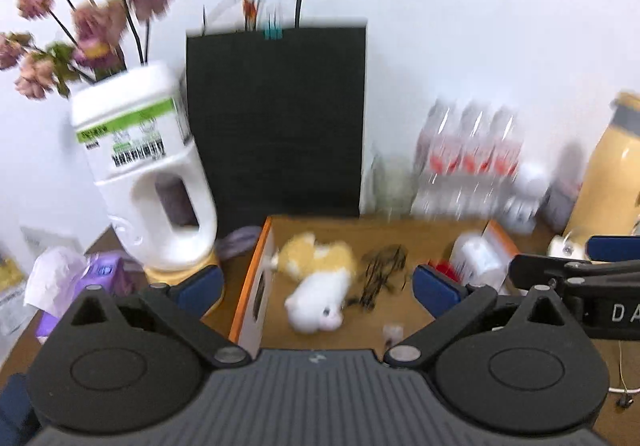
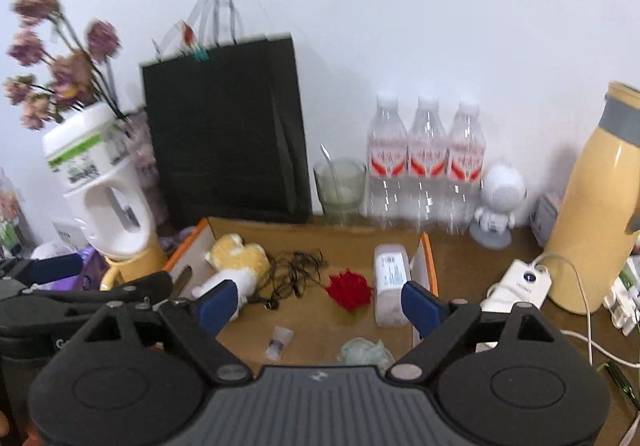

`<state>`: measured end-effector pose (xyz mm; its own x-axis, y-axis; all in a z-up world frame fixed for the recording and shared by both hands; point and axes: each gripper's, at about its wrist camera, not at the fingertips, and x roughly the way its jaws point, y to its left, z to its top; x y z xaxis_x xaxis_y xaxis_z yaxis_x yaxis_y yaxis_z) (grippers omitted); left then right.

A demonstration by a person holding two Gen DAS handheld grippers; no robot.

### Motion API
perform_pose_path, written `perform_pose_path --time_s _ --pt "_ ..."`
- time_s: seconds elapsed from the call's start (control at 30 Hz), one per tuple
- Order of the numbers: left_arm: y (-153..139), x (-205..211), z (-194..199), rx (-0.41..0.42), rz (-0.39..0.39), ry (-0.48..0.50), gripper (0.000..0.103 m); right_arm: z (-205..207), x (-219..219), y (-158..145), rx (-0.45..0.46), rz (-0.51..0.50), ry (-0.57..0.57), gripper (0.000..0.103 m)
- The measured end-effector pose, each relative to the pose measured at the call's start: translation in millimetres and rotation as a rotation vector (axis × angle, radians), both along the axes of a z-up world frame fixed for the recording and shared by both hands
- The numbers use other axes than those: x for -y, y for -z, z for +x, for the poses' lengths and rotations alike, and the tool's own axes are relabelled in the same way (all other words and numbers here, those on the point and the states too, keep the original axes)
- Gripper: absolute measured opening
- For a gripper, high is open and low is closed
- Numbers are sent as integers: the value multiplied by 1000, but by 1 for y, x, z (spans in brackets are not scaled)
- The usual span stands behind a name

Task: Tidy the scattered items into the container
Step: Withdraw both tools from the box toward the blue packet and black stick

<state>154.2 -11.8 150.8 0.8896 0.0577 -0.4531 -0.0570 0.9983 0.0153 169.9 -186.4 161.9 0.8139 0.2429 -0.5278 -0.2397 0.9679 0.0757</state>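
Both tongs (image 1: 318,282) (image 2: 316,302) wide, empty. Plush toy (image 2: 236,266), cable (image 2: 294,274), red flower (image 2: 350,290) already inside box (image 2: 426,258); desk (image 2: 472,270) clutter remaining.

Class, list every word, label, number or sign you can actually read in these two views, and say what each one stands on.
"DA" (cut off by the frame edge): on the right gripper arm.
White jug green label and barcode: blurred, unreadable.
Water bottles red labels: blurred.
White bottle in the box: print too small.
White charger: logo and word unreadable.
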Motion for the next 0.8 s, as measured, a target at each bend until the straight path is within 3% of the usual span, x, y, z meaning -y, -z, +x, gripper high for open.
perform_pose_path --time_s 0.1,0.23,0.4,0.53,0.67,0.8 --pt "20 4 -24 76 26 -3 103 -27 6 19 112 11 -13 89" --pt "43 8 -52 114 47 15 103 -57 15 46 147 71 -9 89" --pt "65 3 -101 110 35 26 103 -101 23 69 150 130 14 89" --pt "89 -3 -147 87 10 73 103 -153 29 90 182 132 0 96" --pt "103 3 -166 22 77 124 103 -177 36 109 135 127 25 99" --pt "107 1 -166 2 39 150 103 -180 37 110 125 56 29 98"
